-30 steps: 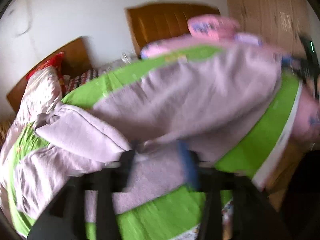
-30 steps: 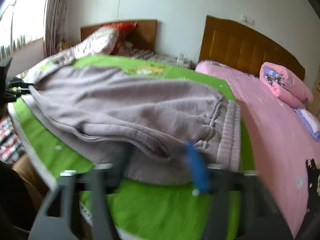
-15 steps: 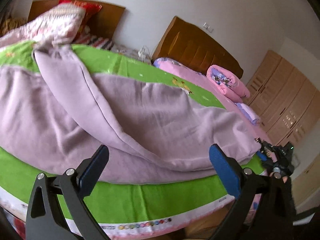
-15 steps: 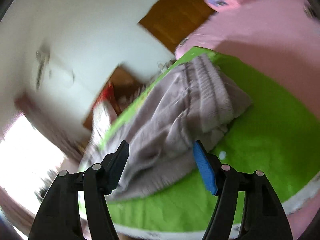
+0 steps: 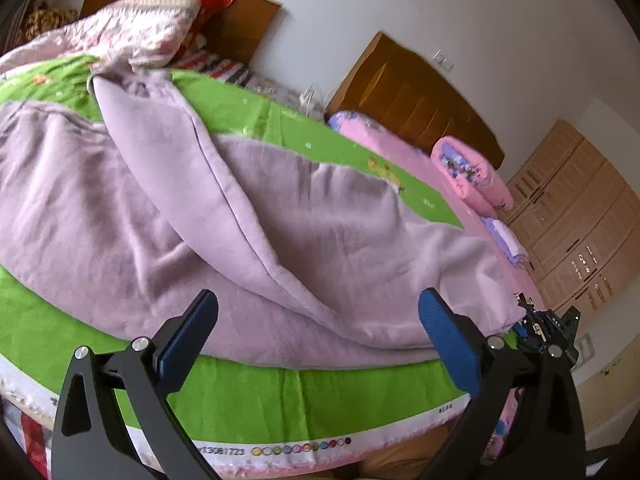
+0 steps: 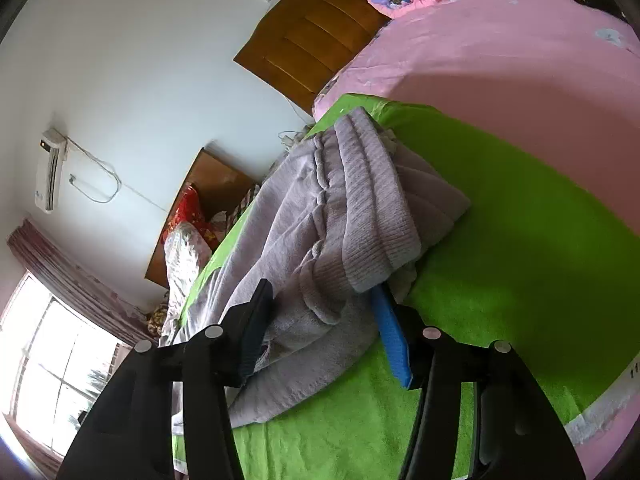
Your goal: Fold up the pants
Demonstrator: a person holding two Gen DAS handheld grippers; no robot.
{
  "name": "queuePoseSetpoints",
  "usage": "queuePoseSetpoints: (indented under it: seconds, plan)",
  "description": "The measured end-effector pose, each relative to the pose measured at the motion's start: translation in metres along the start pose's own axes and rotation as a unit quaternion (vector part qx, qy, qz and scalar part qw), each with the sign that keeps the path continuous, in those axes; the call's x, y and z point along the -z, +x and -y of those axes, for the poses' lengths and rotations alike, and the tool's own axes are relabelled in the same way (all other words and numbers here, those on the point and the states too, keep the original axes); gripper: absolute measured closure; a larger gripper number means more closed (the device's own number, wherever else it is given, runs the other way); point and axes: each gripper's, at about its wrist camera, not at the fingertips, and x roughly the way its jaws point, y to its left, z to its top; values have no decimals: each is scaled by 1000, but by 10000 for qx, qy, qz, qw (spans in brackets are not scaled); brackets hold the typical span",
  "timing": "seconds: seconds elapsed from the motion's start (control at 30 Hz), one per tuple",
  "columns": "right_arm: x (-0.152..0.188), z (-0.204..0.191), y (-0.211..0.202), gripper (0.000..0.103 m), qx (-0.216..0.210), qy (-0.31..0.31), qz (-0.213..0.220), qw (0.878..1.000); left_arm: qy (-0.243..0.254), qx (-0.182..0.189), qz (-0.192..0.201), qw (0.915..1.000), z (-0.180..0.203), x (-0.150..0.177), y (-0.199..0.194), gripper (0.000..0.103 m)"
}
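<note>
Green sheet (image 5: 280,400) covers bed; wooden headboard (image 5: 420,100) behind. Pants (image 5: 240,220) flat. Left gripper (image 5: 316,336) wide, released since 1 s ago; right gripper (image 6: 320,312) now wide around waistband (image 6: 372,208).

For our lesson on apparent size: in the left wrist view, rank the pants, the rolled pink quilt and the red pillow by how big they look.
1. pants
2. rolled pink quilt
3. red pillow

The quilt and pillow lie farther away, so true sizes stay unsure.

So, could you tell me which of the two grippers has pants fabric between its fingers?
The right gripper: its open fingers straddle the ribbed waistband of the pants. The left gripper is open too, with nothing between its fingers.
</note>
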Motion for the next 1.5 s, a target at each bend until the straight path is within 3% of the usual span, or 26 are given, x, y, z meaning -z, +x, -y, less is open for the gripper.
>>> queuePoseSetpoints:
  seconds: [0.1,0.2,0.23,0.27,0.33,0.37,0.47,0.53,0.63,0.7,0.8,0.83,0.87,0.9,1.0,1.1,1.13,1.17,1.2,1.27,1.3,1.4,1.43,1.5]
  plan:
    - [0,0,0,51,-5,-21,-1,10000,-208,-178,-273,9993,1,-8,20,5]
    - [-1,-3,2,53,21,-56,15,10000,-593,-381,-592,9958,-8,-19,41,27]
    - [0,-3,2,56,47,-62,31,10000,-716,-422,-719,9940,-12,-21,48,47]
    - [1,-5,0,61,82,-70,41,9999,-835,-539,-834,9915,-18,-22,55,79]
    - [1,-9,-1,80,156,-273,51,9995,-908,-626,-733,9912,-25,-23,56,95]
    - [1,-14,-2,80,206,-420,74,9989,-890,-437,-564,9935,-25,-24,51,97]
    - [-6,-44,-7,81,344,-1274,219,9910,-457,-274,94,9985,-9,-26,26,97]
    - [-15,-67,-14,82,225,-1793,432,9826,-291,-56,489,9984,1,-27,10,97]
    - [-20,-83,-28,83,11,-2347,752,9692,-103,-15,953,9954,14,-21,-13,97]
    - [-19,-69,-24,83,152,-2404,731,9678,-206,-43,828,9963,6,-8,-9,97]
    - [-16,-2,6,84,624,-1417,52,9879,-373,-146,123,9991,-14,14,28,97]
    - [-13,9,5,85,495,-1241,77,9910,-338,-271,-67,9990,-17,22,40,97]
    - [-12,11,2,85,431,-1180,133,9920,-138,-284,149,9994,-15,27,38,96]
    - [-13,10,2,85,469,-1183,135,9918,-15,-361,128,9993,-11,27,38,96]
    - [-17,7,3,84,580,-1127,110,9919,-140,-343,106,9993,-11,21,39,95]
    - [-15,11,1,68,441,-810,93,9957,-122,-393,67,9991,-12,20,39,90]
    - [-13,8,0,59,400,-773,103,9962,-145,-379,65,9992,-12,21,39,87]
    - [-13,6,-1,56,372,-772,97,9963,-161,-351,55,9992,-11,19,38,81]
    - [-11,4,-1,55,319,-790,66,9963,-148,-329,50,9993,-10,19,38,76]
    - [-6,-5,-3,53,242,-817,23,9964,-80,-329,83,9994,-10,20,32,54]
    - [-4,-8,-3,53,285,-863,3,9959,-51,-330,106,9994,-7,20,31,52]
    - [-1,-6,3,53,383,-876,-139,9953,-49,-365,66,9993,-6,19,34,53]
    - [1,-5,3,61,374,-851,-109,9956,-72,-390,42,9992,-8,19,36,56]
    - [1,-3,4,74,568,-961,-5,9938,-53,-498,59,9987,-11,20,37,86]
